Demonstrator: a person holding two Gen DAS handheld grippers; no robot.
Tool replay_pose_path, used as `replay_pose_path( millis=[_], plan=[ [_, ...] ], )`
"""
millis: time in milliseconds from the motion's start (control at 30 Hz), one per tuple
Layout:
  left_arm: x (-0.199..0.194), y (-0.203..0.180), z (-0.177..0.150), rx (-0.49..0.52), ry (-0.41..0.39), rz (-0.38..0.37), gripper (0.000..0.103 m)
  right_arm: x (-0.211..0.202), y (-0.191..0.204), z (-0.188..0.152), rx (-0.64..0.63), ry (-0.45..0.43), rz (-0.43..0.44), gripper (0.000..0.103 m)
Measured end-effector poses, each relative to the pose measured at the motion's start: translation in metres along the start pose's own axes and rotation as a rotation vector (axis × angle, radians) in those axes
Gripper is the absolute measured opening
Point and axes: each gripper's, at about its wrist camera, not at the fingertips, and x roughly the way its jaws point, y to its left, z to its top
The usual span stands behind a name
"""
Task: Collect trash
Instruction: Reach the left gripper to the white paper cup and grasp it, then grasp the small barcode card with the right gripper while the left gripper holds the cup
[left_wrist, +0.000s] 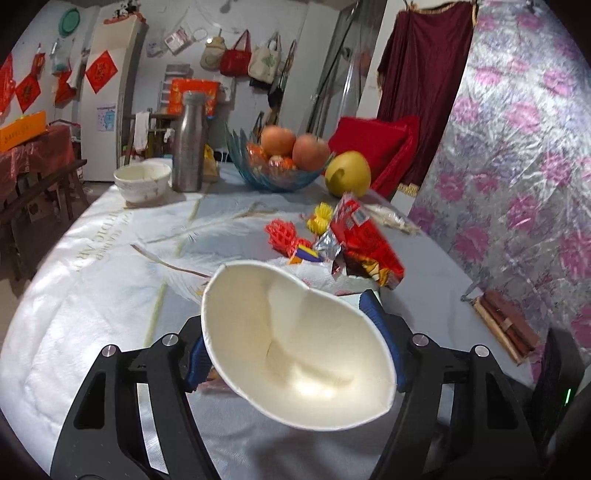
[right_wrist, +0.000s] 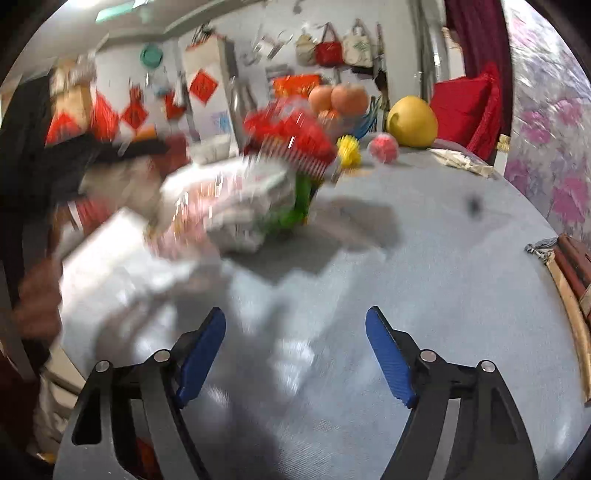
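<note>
My left gripper (left_wrist: 284, 325) is shut on a white paper bowl (left_wrist: 303, 354), whose rim is squeezed out of round between the blue pads (left_wrist: 380, 325); the bowl is tipped towards the camera and looks empty. Behind it on the grey tablecloth lies a trash pile: a red snack wrapper (left_wrist: 369, 240), silver foil (left_wrist: 328, 245), a red foam net (left_wrist: 282, 236), a yellow foam net (left_wrist: 320, 219) and white tissue (left_wrist: 317, 275). In the blurred right wrist view my right gripper (right_wrist: 295, 314) stands open over bare cloth, with the wrapper heap (right_wrist: 236, 206) ahead to its left.
At the table's far end stand a glass fruit bowl (left_wrist: 229, 147), a steel bottle (left_wrist: 190, 144), a white bowl (left_wrist: 142, 181) and a yellow pomelo (left_wrist: 349, 173). A brown case (left_wrist: 506, 325) lies at the right edge. A blurred hand (right_wrist: 37, 295) shows at the left.
</note>
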Motion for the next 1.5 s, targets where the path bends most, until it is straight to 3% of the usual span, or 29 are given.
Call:
replay_pose_path(
  millis=[167,367,600,800,867,933,1100,1200,1233,1267,1500],
  plan=[
    [-0.029,0.010,0.000,-0.027,-0.034,-0.001,0.070,-0.011,-0.006,0.039,0.028,-0.060,0.044,0.077],
    [-0.043,0.016,-0.007,-0.031,-0.043,0.015,0.070,0.015,-0.004,0.082,0.004,-0.071,0.063,0.080],
    [-0.043,0.031,-0.017,-0.057,-0.032,0.017,0.070,0.030,0.010,0.084,0.018,-0.028,0.143,0.079],
    [-0.037,0.038,-0.025,-0.072,-0.011,0.016,0.070,0.068,0.008,0.082,0.084,0.068,0.167,0.038],
    [-0.038,0.040,-0.026,-0.077,-0.010,0.015,0.070,0.073,0.006,0.081,0.108,0.081,0.185,0.006],
    [-0.040,0.042,-0.026,-0.083,-0.012,0.012,0.070,0.070,0.004,0.080,0.128,0.072,0.209,0.000],
    [-0.047,0.042,-0.025,-0.094,-0.024,0.000,0.070,0.054,0.009,0.081,0.122,0.060,0.249,0.001],
    [-0.051,0.039,-0.027,-0.088,-0.029,0.010,0.070,0.060,0.013,0.079,0.105,0.081,0.188,0.016],
    [-0.053,0.039,-0.028,-0.090,-0.029,0.011,0.070,0.064,0.013,0.079,0.105,0.085,0.172,0.034],
    [-0.053,0.039,-0.028,-0.090,-0.028,0.012,0.070,0.069,0.012,0.079,0.112,0.092,0.166,0.044],
    [-0.052,0.042,-0.029,-0.100,-0.023,0.023,0.070,0.096,0.011,0.085,0.177,0.145,0.202,0.052]
  ],
)
